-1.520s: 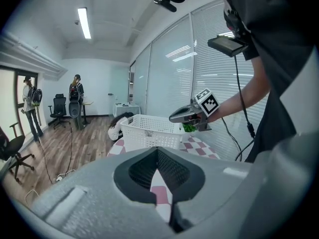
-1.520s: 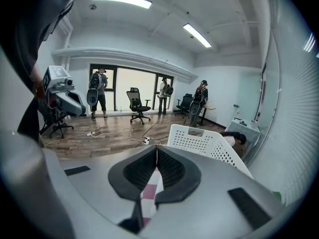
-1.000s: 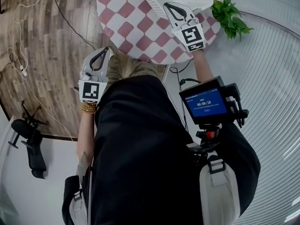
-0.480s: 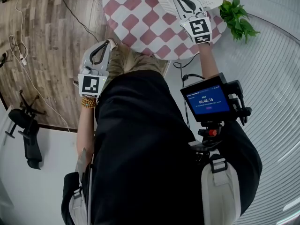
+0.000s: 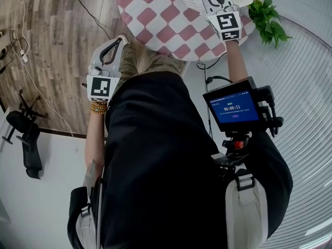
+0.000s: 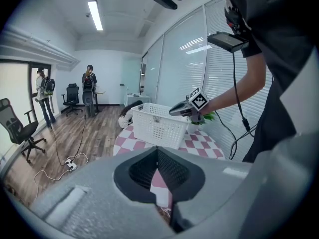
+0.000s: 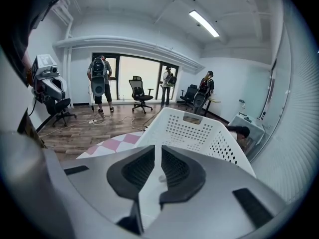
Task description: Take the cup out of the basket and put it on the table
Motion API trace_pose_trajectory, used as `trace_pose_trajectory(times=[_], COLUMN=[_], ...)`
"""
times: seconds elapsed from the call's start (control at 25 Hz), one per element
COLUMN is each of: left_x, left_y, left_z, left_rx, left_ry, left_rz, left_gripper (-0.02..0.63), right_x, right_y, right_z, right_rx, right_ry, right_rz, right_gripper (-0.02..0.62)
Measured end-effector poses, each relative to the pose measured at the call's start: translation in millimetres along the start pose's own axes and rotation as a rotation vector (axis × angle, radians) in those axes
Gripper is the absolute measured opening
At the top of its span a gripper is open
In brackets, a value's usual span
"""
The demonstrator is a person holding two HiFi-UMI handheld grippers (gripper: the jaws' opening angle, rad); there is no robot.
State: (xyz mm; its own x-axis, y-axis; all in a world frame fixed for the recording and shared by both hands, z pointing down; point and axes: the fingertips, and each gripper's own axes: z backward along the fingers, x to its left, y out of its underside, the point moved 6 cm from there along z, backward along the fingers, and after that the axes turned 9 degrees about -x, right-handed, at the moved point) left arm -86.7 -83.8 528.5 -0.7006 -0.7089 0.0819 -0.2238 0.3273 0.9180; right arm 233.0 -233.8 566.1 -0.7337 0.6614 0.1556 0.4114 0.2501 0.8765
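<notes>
The cup lies unseen inside the white basket (image 7: 195,129) on the checked table (image 5: 155,19) as the empty right gripper (image 7: 158,149) has just begun parting its jaws, the left gripper (image 6: 157,150) pinched shut; so narrow a gap could topple the cup

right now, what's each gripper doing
left gripper: shut, nothing held
right gripper: jaws have just been opening, now a narrow gap with nothing between them, pointed at the basket

Bright, even light comes from ceiling strips (image 7: 203,23) and far windows (image 7: 138,78); shadows are soft, with heavy fisheye bending, black corners, blurred near foreground.
</notes>
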Motion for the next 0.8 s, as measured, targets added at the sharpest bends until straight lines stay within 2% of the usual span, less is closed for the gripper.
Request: trace_pose_trajectory(times=[0.24,0.8], left_x=[0,0], left_y=[2,6], left_z=[2,7], left_rx=[0.011,0.016], left_ry=[-0.006,-0.024], left_rz=[0.011,0.022], left_gripper=[0.003,0.003], right_x=[-2,-9], right_y=[1,-11], right_z=[-5,-8], right_rx=[0.025,0.045], right_ry=[-0.025,-0.06], right_rz=[0.003,0.082], right_gripper=[0.067,0.089])
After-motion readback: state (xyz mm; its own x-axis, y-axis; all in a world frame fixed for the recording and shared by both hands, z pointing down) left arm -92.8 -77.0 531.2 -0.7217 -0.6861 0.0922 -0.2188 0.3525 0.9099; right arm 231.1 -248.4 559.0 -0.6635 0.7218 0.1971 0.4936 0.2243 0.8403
